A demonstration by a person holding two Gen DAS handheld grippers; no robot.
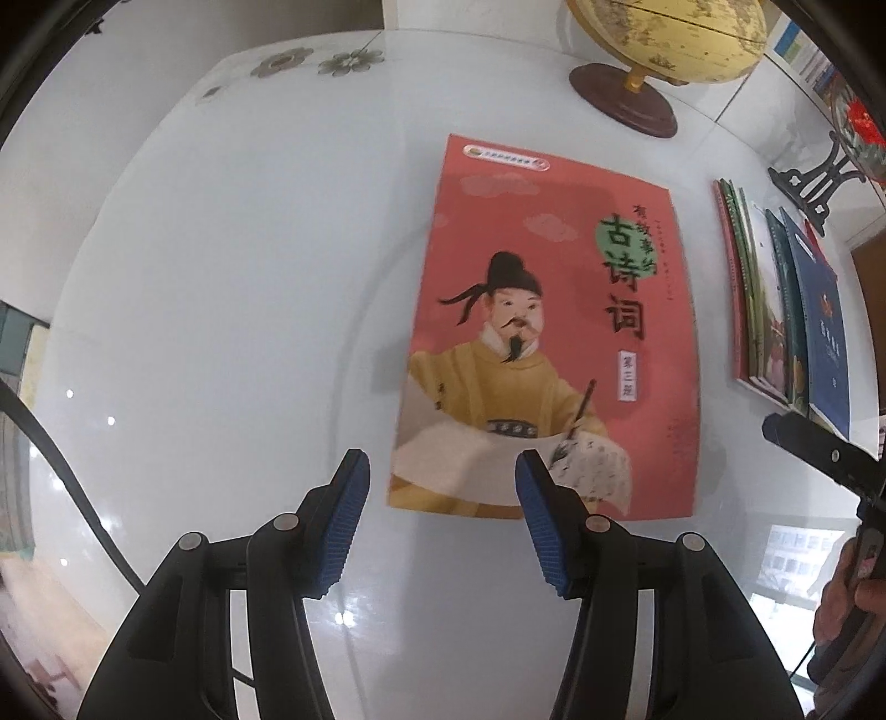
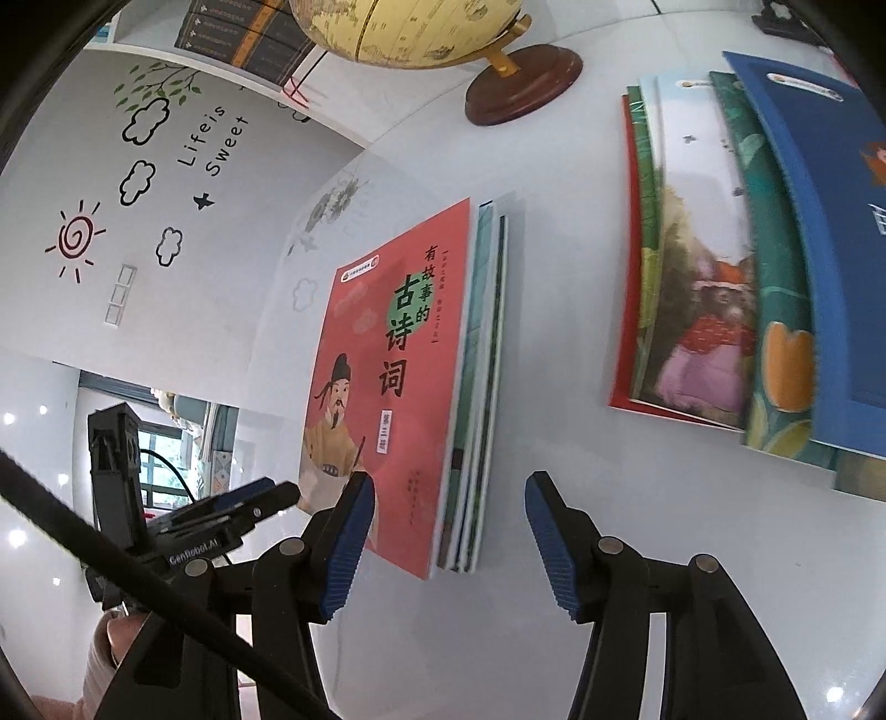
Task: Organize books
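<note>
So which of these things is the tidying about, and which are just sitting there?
Part of the job:
- red book, top of a small pile
- fanned books to its right
- left gripper and right gripper, both open, holding nothing

Just lying about:
- globe
- black stand
- shelf books
- wall stickers

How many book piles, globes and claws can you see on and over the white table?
Book piles: 2, the red poetry book pile and the fanned pile
Globes: 1, the yellow globe
Claws: 2, the left claw and the right claw, both open
Total: 5
</note>
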